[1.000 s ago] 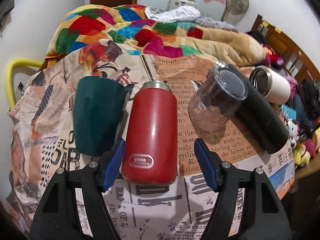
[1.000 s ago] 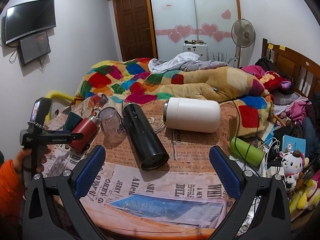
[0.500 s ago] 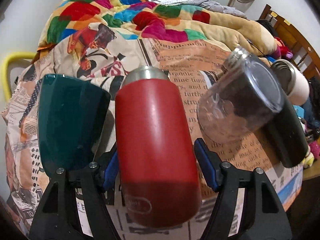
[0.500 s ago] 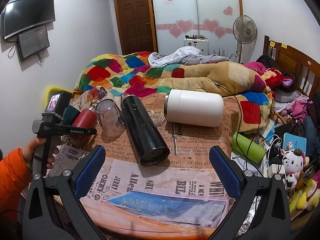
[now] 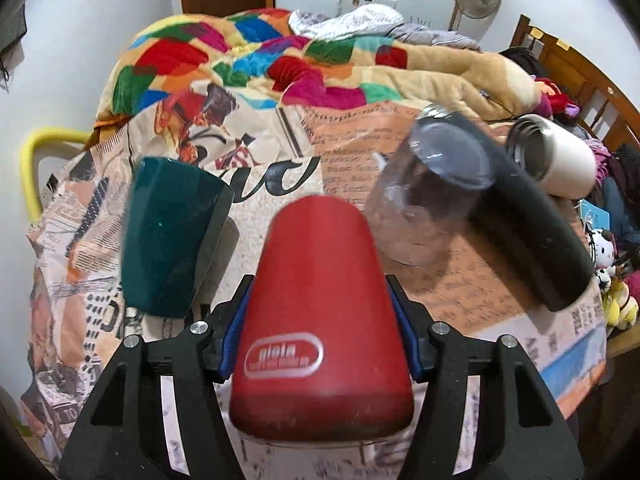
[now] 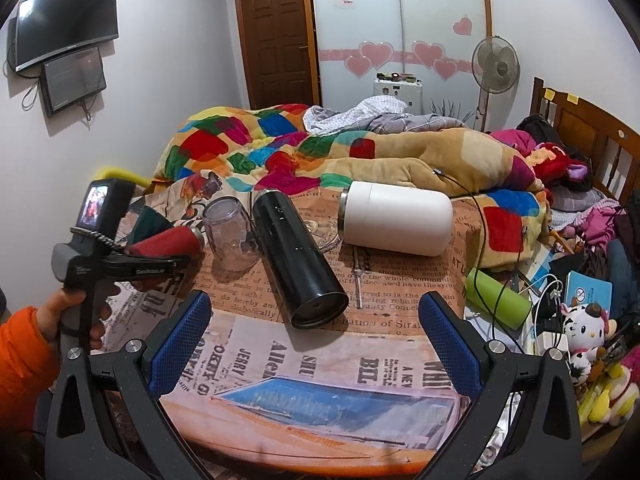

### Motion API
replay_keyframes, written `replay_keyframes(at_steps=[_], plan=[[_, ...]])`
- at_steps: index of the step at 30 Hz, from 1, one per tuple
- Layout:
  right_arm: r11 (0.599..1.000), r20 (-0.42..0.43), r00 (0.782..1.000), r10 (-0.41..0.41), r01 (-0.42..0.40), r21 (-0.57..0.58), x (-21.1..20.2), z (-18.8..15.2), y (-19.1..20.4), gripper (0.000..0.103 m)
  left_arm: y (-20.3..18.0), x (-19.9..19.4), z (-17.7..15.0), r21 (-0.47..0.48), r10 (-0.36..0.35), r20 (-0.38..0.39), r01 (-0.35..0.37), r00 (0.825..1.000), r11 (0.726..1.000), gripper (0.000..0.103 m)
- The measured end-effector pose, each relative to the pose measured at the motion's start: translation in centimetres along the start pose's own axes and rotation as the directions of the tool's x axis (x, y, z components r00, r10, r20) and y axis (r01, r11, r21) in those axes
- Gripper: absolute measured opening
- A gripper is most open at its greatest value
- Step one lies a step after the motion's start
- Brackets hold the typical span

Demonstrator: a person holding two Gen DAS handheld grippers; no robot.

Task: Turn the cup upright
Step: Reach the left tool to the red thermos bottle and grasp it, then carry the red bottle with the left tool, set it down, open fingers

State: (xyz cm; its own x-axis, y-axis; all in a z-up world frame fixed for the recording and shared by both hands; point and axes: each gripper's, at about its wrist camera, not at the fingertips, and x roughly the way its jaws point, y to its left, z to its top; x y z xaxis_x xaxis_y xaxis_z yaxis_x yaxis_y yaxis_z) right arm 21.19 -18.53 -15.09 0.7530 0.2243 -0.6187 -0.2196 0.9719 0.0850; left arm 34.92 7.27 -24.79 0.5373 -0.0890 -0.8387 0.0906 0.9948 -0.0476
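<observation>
My left gripper [image 5: 320, 320] is shut on the red flask [image 5: 320, 320], its blue pads against both sides, the base toward the camera and the neck pointing away. In the right wrist view the red flask [image 6: 166, 242] is tilted, held by the left gripper [image 6: 160, 264], its neck near the table. My right gripper [image 6: 314, 332] is open and empty above the table's near edge. A dark green cup [image 5: 168, 236] stands upside down to the left of the flask.
A clear plastic cup [image 5: 424, 204] lies tilted against a black flask [image 5: 532, 232] lying on its side. A white flask [image 6: 396, 220] lies beyond it. A green bottle [image 6: 496, 296] lies at the table's right edge. A newspaper-print cloth [image 6: 320, 360] covers the table, with a bed behind.
My left gripper moved forward around the red flask, closed on it and raised its base end. The right gripper stayed open and barely moved.
</observation>
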Motion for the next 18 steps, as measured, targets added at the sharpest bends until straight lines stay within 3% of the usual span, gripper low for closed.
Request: replay_keyframes(at_steps=[8, 18], plan=[[1.000, 0.031, 1.000, 0.004, -0.004, -0.016, -1.8, 0.1, 0.6, 0.103, -1.9, -6.1, -0.9, 0.036, -0.011, 0.087, 0.008, 0.996, 0.999, 0.061], [1.000, 0.071, 0.997, 0.009, -0.007, -0.031, -3.9, 0.0, 0.8, 0.103, -7.4, -12.9, -1.5, 0.147, -0.072, 0.215, 0.041, 0.974, 0.988, 0.061]])
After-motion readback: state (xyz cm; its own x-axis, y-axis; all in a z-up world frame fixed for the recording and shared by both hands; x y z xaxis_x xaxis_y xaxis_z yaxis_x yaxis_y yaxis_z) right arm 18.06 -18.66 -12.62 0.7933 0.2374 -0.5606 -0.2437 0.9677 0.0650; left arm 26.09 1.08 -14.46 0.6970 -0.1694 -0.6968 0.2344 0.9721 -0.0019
